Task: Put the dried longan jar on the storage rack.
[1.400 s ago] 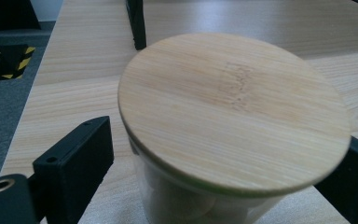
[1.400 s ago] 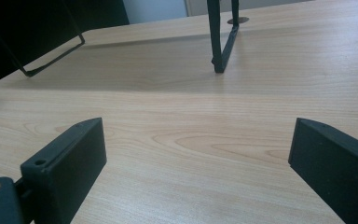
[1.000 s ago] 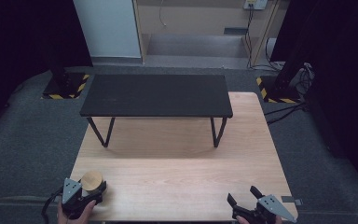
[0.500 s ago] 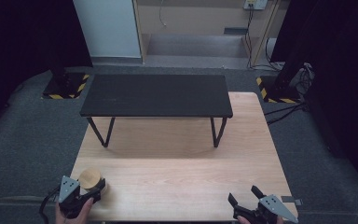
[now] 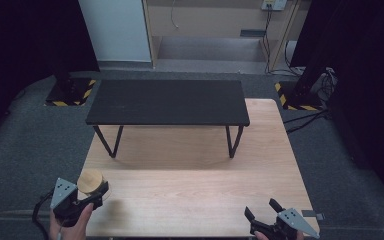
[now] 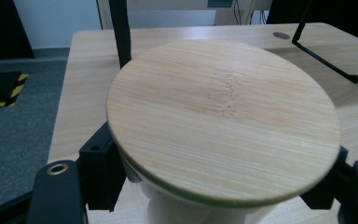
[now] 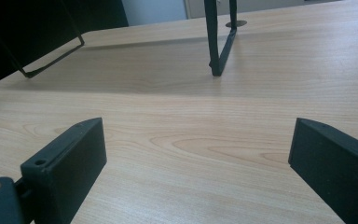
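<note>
Left gripper (image 5: 92,192) grips a white jar with a bamboo lid (image 6: 223,121) at the desk's (image 5: 190,185) near left corner.
Right gripper (image 5: 265,212), jaws wide and empty, rests at the near right edge.

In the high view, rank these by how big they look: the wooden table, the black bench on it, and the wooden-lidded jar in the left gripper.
1. Wooden table, the largest.
2. Black bench, clearly smaller, standing on the table's far half.
3. Wooden-lidded jar, by far the smallest, between the left gripper's jaws at the near left corner.

Left gripper (image 5: 94,192) – jar (image 5: 90,181) – shifted slightly left
</note>
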